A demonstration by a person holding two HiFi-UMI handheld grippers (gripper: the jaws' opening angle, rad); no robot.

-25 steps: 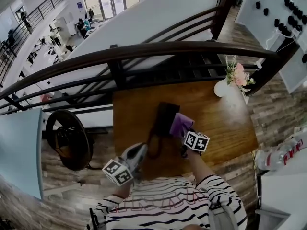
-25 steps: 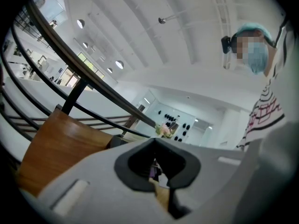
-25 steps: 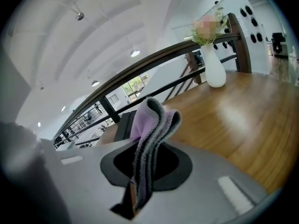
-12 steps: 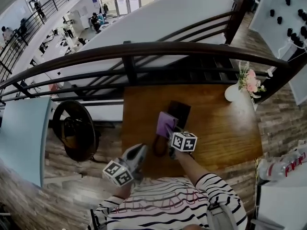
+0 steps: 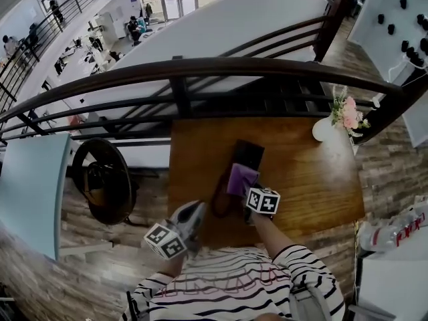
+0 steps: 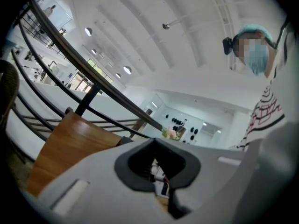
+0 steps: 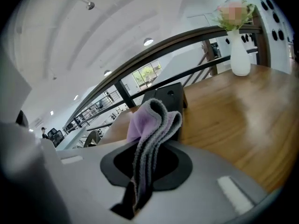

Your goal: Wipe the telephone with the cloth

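A black telephone (image 5: 249,154) lies on the wooden table (image 5: 307,172), its cord (image 5: 217,202) looping toward the front edge. My right gripper (image 5: 250,188) is shut on a folded purple cloth (image 5: 241,178), which rests on the near end of the telephone. In the right gripper view the cloth (image 7: 152,125) sticks up from between the jaws, with the telephone (image 7: 166,97) just behind it. My left gripper (image 5: 192,211) hovers at the table's front left edge, away from the telephone, shut with nothing held. In its own view the left gripper (image 6: 161,171) tilts upward.
A white vase with pink flowers (image 5: 329,124) stands at the table's far right corner. A dark curved railing (image 5: 200,69) runs along the table's far side. A round dark chair (image 5: 100,179) sits left of the table. Bottles (image 5: 394,223) lie at the right.
My right gripper has slid the cloth a little to the right and toward me over the telephone. The left gripper has stayed put.
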